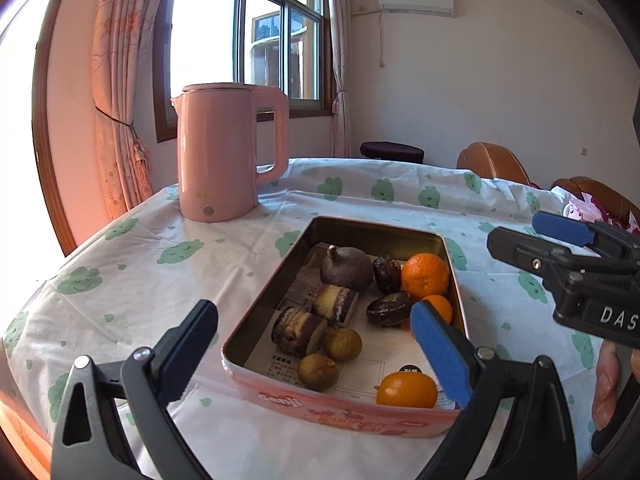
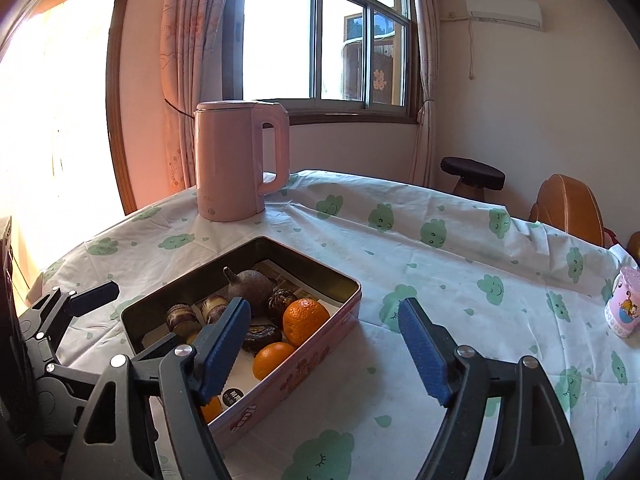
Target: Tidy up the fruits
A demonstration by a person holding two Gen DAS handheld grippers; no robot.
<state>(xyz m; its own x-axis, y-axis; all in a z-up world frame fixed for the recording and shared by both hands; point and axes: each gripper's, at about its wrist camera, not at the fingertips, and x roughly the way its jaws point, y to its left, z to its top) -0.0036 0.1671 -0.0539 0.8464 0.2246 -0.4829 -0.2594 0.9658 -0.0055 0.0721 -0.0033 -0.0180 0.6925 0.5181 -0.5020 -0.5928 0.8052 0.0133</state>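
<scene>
A pink tin lined with printed paper lies on the tablecloth. It holds a large orange, a smaller orange, a third orange at the near corner, a brown round fruit, two dark dates, two cake rolls and two greenish-brown small fruits. My left gripper hangs open above the tin's near end, holding nothing. My right gripper is open and empty, above the tin's right edge.
A pink kettle stands on the table behind the tin. At the far right edge sits a pink patterned cup. Brown chairs and a dark stool stand beyond the table. A hand grips the right tool.
</scene>
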